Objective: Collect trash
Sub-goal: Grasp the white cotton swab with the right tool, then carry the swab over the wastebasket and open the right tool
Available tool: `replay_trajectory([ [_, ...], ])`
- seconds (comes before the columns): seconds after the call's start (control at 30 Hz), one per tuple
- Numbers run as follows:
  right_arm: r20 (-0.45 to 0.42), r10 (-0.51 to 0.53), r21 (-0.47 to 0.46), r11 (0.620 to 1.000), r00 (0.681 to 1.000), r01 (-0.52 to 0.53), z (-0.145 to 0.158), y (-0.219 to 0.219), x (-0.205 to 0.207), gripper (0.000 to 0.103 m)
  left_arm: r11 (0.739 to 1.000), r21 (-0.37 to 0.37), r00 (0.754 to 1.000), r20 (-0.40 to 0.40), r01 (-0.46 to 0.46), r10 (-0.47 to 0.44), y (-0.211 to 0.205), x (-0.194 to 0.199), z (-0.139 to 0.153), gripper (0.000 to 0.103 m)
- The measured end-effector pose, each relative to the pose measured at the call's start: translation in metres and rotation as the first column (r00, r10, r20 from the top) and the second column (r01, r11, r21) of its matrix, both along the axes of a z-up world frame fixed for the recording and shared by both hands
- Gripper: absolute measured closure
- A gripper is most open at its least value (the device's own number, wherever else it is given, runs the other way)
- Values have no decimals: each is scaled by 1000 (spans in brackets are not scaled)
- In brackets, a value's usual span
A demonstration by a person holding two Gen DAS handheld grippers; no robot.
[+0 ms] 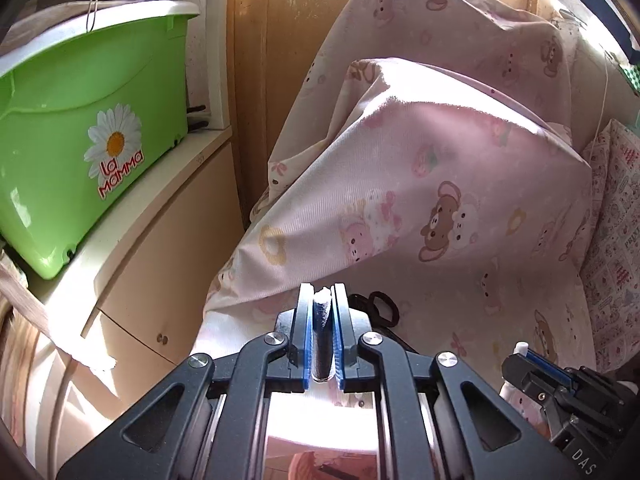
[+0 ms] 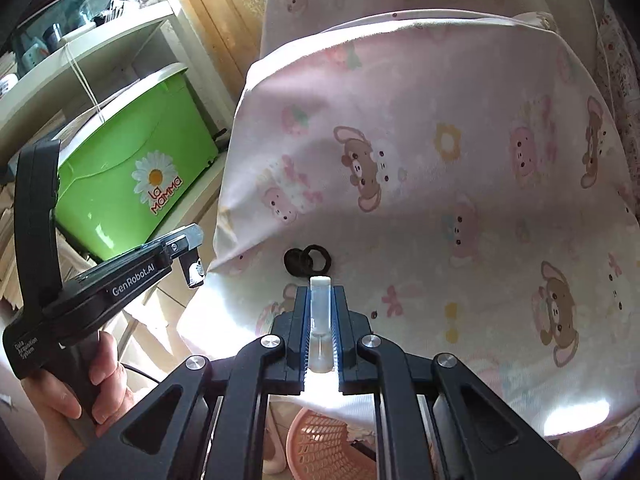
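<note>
The whitish tube (image 2: pixel 320 320) is sitting clamped lengthwise in the right claw (image 2: pixel 320 292), its long axis running straight out along the fingers. The pink basket (image 2: pixel 320 440) is showing directly beneath that claw, under the bed sheet (image 2: pixel 440 200) edge. The left claw (image 1: pixel 322 292), just to its left, is gripping a dark stick-like scrap (image 1: pixel 321 332), also lengthwise.

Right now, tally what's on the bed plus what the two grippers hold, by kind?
Black hair ties on the bed sheet: 2
Dark tube in the left gripper: 1
Clear white-capped tube in the right gripper: 1
Total: 4
</note>
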State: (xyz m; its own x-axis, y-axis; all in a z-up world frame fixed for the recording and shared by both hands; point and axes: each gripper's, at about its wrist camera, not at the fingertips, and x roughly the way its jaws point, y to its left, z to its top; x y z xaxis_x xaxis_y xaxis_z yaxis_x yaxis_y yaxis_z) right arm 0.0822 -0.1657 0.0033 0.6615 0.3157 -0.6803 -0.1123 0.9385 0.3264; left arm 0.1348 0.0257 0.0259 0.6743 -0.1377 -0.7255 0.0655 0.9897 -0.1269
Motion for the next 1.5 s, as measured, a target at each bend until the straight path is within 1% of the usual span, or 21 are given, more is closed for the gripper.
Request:
replay_trajectory([
  [0.03,0,4,2,1000,1000,-4,-1,-2,-7,92,1000,-19,1000,-12,-1,0,2,-3,-3,95],
  [0.07,-8,8,10,1000,1000,-8,-4,-4,-14,92,1000,-5,1000,-17,-3,3,2,-7,-6,95],
  [0.13,-35,34,8,999,999,-34,-14,-4,-24,92,999,48,1000,-11,-20,20,0,-19,-13,95],
  [0.17,-42,43,-2,999,998,-43,-19,-5,-30,92,999,44,1000,-17,-19,20,1,-25,-15,95],
  [0.27,-71,45,-21,999,996,-46,-35,-6,-43,92,999,-42,999,-50,8,-10,6,-38,-19,95],
  [0.37,-121,49,22,999,991,-47,-47,-11,-52,92,996,-84,997,-77,24,-30,7,-49,-25,95],
  [0.43,-133,62,32,998,989,-58,-52,-12,-57,92,989,-145,989,-136,41,-61,10,-50,-34,95],
  [0.5,-134,76,19,997,988,-74,-55,-10,-62,92,975,-222,974,-217,20,-69,16,-52,-50,97],
  [0.57,-138,92,10,996,986,-92,-58,-7,-64,92,964,-265,962,-266,-7,-67,20,-53,-62,97],
  [0.6,-146,101,10,995,984,-100,-60,-6,-65,92,963,-271,959,-274,-3,-74,20,-55,-65,97],
  [0.7,-168,126,14,992,978,-125,-65,-1,-65,92,970,-244,959,-273,11,-80,14,-61,-67,97],
  [0.8,-185,137,-6,990,973,-141,-72,5,-66,92,964,-266,947,-306,11,-95,12,-63,-75,97],
  [0.83,-196,136,-19,990,971,-142,-76,7,-65,92,966,-259,944,-316,13,-98,10,-63,-78,97],
  [0.9,-223,142,-31,988,965,-153,-85,10,-64,92,976,-215,935,-341,20,-94,4,-60,-87,97],
  [0.97,-253,143,-37,987,957,-157,-95,13,-62,92,983,-184,924,-373,15,-84,3,-60,-96,97],
  [1.07,-289,158,-35,984,944,-175,-107,15,-62,92,985,-171,906,-414,24,-94,-2,-65,-108,96],
  [1.17,-313,143,-67,983,939,-172,-120,16,-62,92,987,-163,878,-470,11,-88,-5,-69,-128,96],
  [1.23,-338,130,-86,982,932,-168,-132,16,-60,92,989,-145,865,-496,4,-77,-8,-71,-141,96],
  [1.3,-364,121,-96,981,923,-166,-145,15,-57,92,993,-118,855,-516,-10,-53,-9,-72,-156,96],
  [1.4,-395,109,-128,977,912,-173,-165,19,-56,92,993,-117,838,-543,-14,-52,-11,-72,-174,96],
  [1.5,-423,104,-155,971,900,-185,-187,21,-57,92,994,-110,834,-550,-12,-51,-14,-72,-188,96],
])
